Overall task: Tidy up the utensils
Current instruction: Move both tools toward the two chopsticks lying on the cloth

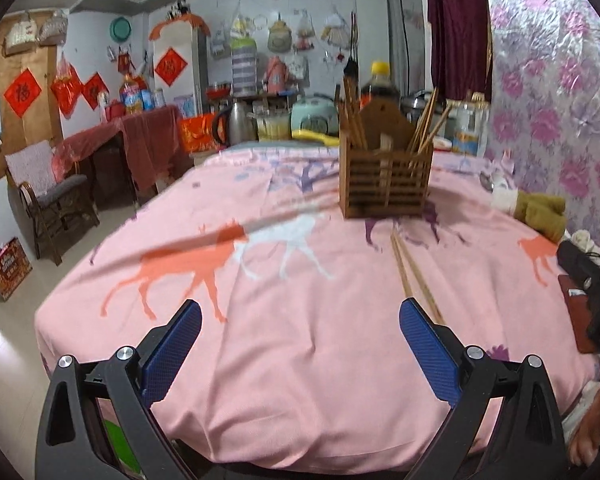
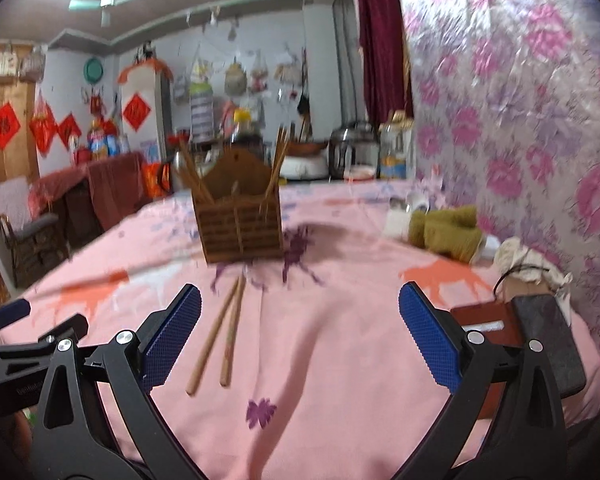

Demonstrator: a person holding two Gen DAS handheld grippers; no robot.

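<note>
1. Grippers first: the left gripper (image 1: 300, 344) hangs low over the near edge of the pink tablecloth (image 1: 300, 380), blue pads spread wide apart, nothing between them.
2. The right gripper (image 2: 300, 332) is just the same, pads far apart and empty above the cloth.
3. In the right wrist view, the left gripper's black body pokes in at the lower left edge; in the left wrist view, the right one shows at the far right edge.
4. Next out, a pair of wooden chopsticks (image 2: 220, 340) lies flat on the cloth, side by side, thick ends toward the cameras, tips pointing at the holder. They sit just inside the right gripper's left pad (image 2: 172, 340), not touched by it.
5. From the left wrist view the same chopsticks (image 1: 412, 276) run out from beside the right pad (image 1: 428, 348).
6. Off to the right, a dark red box (image 2: 480, 316) and a black slab (image 2: 548, 344) rest near the table edge.
7. Further on, the slatted wooden chopstick holder (image 1: 386, 184) stands upright mid-table, chopsticks leaning out of its left and right compartments.
8. Right of it, an olive-green folded cloth (image 2: 448, 236) lies by the flowered wall covering (image 2: 520, 120).
9. Far back: cookers, a kettle and bottles crowd beyond the table.
</note>
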